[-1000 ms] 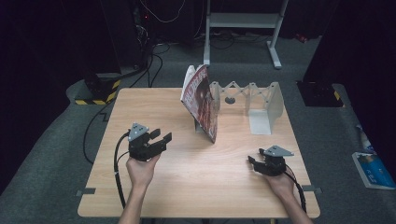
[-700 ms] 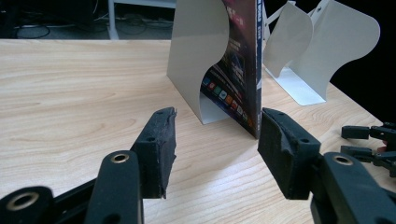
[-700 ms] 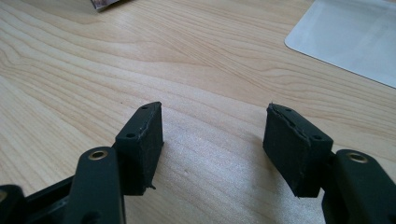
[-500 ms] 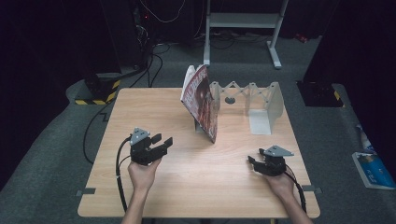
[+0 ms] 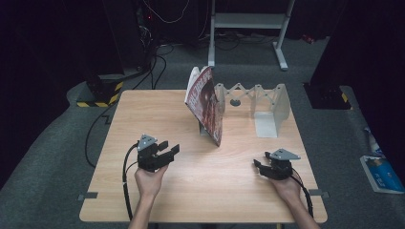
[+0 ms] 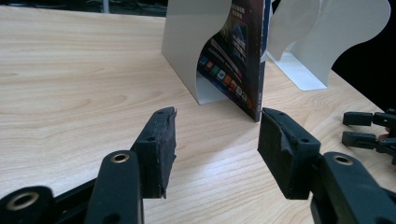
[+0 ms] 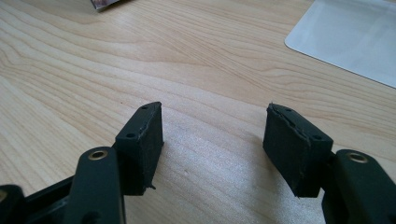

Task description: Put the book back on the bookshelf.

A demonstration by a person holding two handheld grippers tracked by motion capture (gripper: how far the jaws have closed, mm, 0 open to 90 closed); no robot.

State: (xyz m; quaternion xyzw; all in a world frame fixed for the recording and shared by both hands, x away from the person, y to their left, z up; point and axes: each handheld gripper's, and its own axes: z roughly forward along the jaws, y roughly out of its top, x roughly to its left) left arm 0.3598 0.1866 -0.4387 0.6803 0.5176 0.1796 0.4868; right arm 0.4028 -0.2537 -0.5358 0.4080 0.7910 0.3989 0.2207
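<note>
If we nudge the leaning book with either spread, empty gripper, it could topple off its bookend.

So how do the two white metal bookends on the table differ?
The near bookend has a magazine leaning against it, tilted; the far bookend stands bare at the table's right side. The near one is largely hidden behind the magazine in the high view; the far one shows its upright and flat foot plainly. Both are white, upright, and joined by a folding lattice.
</note>
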